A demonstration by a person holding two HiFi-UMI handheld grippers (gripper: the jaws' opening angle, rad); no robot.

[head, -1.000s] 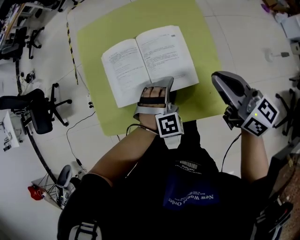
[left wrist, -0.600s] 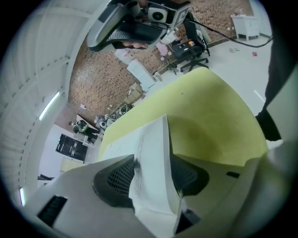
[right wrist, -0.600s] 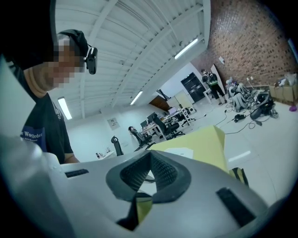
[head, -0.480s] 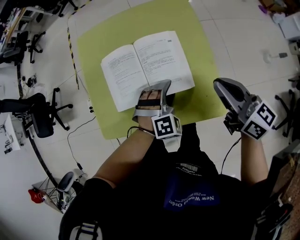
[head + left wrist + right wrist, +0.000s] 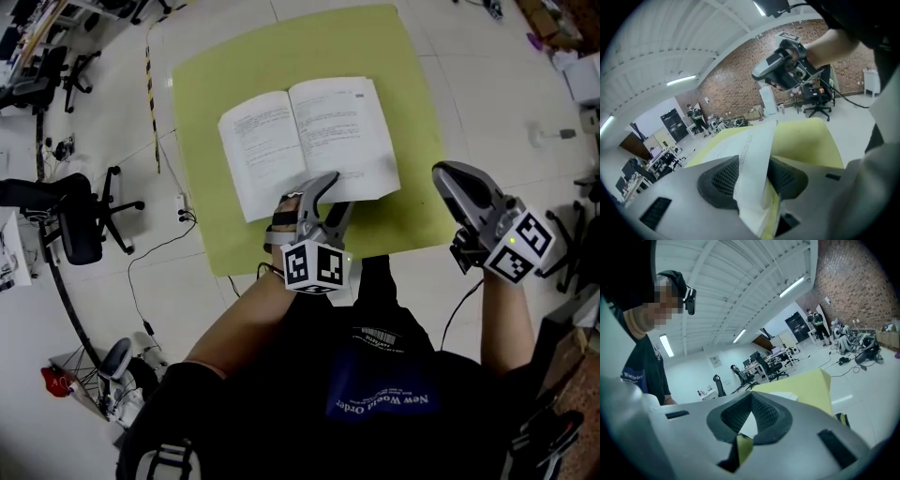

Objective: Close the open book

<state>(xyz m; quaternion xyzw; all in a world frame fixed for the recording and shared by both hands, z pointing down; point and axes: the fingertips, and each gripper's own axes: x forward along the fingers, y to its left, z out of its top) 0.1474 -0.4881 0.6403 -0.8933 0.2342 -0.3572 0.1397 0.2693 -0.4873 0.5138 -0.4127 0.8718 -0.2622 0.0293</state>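
Head view, looking steeply down. A pale floor [image 5: 487,94] fills the frame. On it stands a square yellow-green surface [image 5: 281,56], with one edge next to the person. The person's dark shirt [image 5: 375,375] takes up the lower middle of the frame. An open book [image 5: 309,141] lies on the yellow-green surface, nearer to the person than to the far edge. It is spread flat, text upward, with its spine running away from the person. A black office chair [image 5: 80,220] stands on the floor at the left, well apart from the surface.

The left gripper [image 5: 330,195] is at the near edge of the book's right-hand page. In the left gripper view its jaws are closing on a sheaf of pages [image 5: 752,159]. The sheaf stands on edge between the dark ribbed pads [image 5: 723,180], which press on it from both sides, and the paper curves up away from the yellow-green surface.

The right gripper [image 5: 448,178] hangs over the near right corner of the surface, apart from the book. In the right gripper view its jaw tips meet and nothing is between them.

Each gripper carries a marker cube, left [image 5: 314,265] and right [image 5: 520,246].
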